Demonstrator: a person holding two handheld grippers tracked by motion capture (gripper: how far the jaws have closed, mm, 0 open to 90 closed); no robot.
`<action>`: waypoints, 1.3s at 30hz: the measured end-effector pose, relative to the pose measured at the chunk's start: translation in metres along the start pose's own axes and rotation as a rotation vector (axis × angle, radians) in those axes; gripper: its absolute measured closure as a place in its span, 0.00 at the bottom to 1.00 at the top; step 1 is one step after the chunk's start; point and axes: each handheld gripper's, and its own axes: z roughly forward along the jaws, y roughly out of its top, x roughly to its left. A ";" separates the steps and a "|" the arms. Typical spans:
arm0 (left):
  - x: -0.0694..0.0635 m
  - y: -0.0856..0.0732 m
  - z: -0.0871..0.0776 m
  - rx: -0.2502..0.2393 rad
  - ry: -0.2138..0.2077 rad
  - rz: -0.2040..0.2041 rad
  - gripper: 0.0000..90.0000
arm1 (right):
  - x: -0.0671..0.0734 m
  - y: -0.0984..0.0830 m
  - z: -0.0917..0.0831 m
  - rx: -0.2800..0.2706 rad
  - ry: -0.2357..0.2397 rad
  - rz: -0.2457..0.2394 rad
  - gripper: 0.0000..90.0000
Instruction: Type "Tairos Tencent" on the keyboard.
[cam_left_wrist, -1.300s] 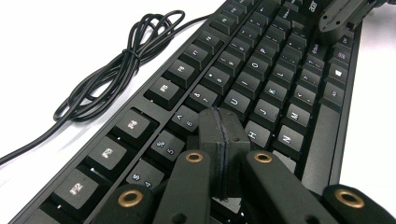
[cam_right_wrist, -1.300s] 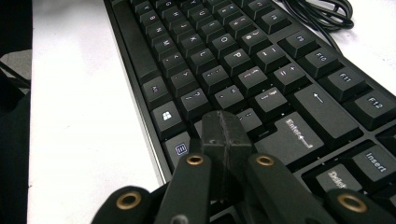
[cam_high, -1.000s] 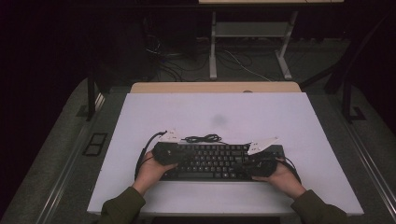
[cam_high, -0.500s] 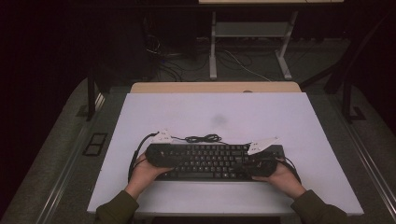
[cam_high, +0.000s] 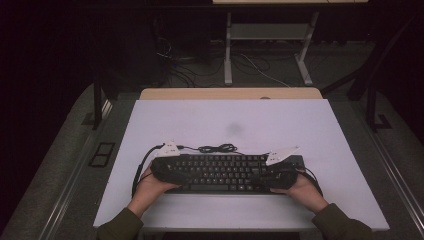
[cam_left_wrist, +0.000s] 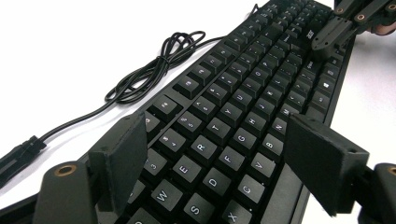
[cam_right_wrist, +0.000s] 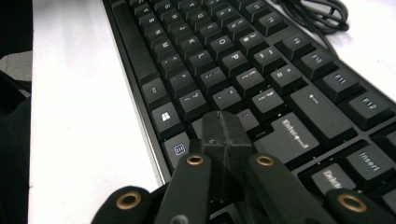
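Two hands come in from the near edge of the white table (cam_high: 230, 117), each with a gripper set at one end of a black keyboard (cam_high: 227, 172) that lies flat along the near side. The left gripper (cam_left_wrist: 210, 154) has just been opening its jaws; its blocky, matte black pads now stand apart to either side of the keys at the Q-W-E end, pressing on nothing. The right gripper (cam_right_wrist: 227, 135) has its jaws shut tight together, tips resting over the keys beside Enter, with no key clasped between them. The left hand (cam_high: 150, 182) and right hand (cam_high: 300, 185) hide the keyboard's two near corners in the high view. Just beyond the keyboard its thin black cable (cam_left_wrist: 154, 63) lies in a loose coil on the table, one end cut off at the left gripper view's edge. Farther off, a pale wooden strip (cam_high: 230, 93) borders the table; behind it, metal legs (cam_high: 228, 55) and floor wires sink into darkness, hard to make out.
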 end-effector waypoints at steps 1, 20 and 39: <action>0.000 -0.001 0.000 0.003 0.000 0.000 0.24 | 0.000 0.001 -0.001 -0.004 -0.002 -0.002 0.99; 0.001 -0.003 -0.007 -0.027 0.000 -0.007 0.27 | -0.005 0.022 -0.005 -0.151 -0.049 0.046 0.38; 0.008 -0.006 -0.010 -0.018 0.038 0.000 0.63 | -0.009 0.042 0.009 -0.204 -0.042 0.049 0.24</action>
